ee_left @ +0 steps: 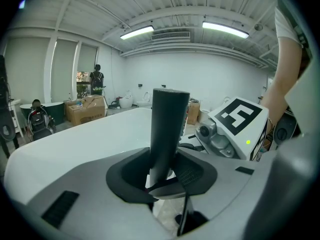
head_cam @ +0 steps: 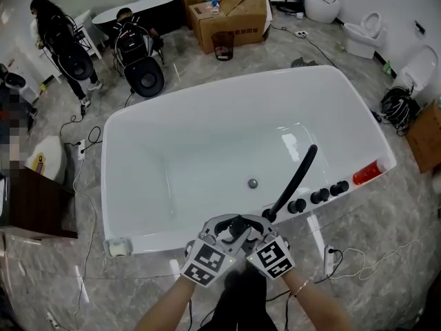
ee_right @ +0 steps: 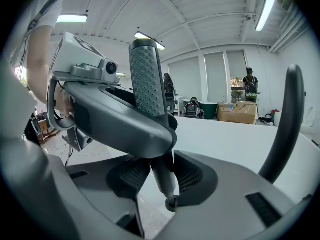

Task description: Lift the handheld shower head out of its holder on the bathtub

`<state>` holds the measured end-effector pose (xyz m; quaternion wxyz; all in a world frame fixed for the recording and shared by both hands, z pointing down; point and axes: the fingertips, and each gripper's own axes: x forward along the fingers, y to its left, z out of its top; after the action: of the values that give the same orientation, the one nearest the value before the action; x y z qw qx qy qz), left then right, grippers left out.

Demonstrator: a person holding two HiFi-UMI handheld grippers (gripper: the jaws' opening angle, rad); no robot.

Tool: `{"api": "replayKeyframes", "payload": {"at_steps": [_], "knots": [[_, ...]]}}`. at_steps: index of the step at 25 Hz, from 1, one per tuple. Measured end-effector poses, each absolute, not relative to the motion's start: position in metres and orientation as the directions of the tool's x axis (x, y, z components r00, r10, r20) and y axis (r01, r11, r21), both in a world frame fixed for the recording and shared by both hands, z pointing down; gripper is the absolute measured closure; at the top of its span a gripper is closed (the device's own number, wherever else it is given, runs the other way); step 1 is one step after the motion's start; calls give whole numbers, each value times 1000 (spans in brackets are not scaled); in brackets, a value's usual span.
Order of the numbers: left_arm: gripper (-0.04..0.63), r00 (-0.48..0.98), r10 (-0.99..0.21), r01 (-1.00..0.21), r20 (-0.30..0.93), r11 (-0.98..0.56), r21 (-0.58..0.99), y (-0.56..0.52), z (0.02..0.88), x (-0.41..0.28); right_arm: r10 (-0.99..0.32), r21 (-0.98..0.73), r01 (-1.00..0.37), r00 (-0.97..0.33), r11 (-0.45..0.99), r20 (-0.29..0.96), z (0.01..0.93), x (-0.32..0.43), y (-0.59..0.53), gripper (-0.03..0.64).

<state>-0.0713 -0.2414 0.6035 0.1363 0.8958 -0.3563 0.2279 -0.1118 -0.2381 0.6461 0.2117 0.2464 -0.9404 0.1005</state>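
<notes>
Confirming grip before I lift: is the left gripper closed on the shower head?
Yes, the left gripper clamps the shower head handle from both sides.

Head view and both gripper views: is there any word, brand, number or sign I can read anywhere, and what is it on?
No text here can be read.
Brown cardboard box: a dark line of print on its side, too small and blurred to read.
Black-and-white square markers: block patterns, not letters or numbers.
Red patch on the rim of the white bathtub: no legible print.

Black shower head [head_cam: 298, 176], white bathtub [head_cam: 207, 150]
</notes>
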Motion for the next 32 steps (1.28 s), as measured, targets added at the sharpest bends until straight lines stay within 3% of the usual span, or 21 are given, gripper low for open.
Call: {"api": "replayKeyframes", "payload": {"at_steps": [32], "knots": [[443, 695, -603, -656, 391, -754, 3, -216, 449, -60, -529, -31, -572, -777, 820, 343, 492, -102, -217, 472]]}}
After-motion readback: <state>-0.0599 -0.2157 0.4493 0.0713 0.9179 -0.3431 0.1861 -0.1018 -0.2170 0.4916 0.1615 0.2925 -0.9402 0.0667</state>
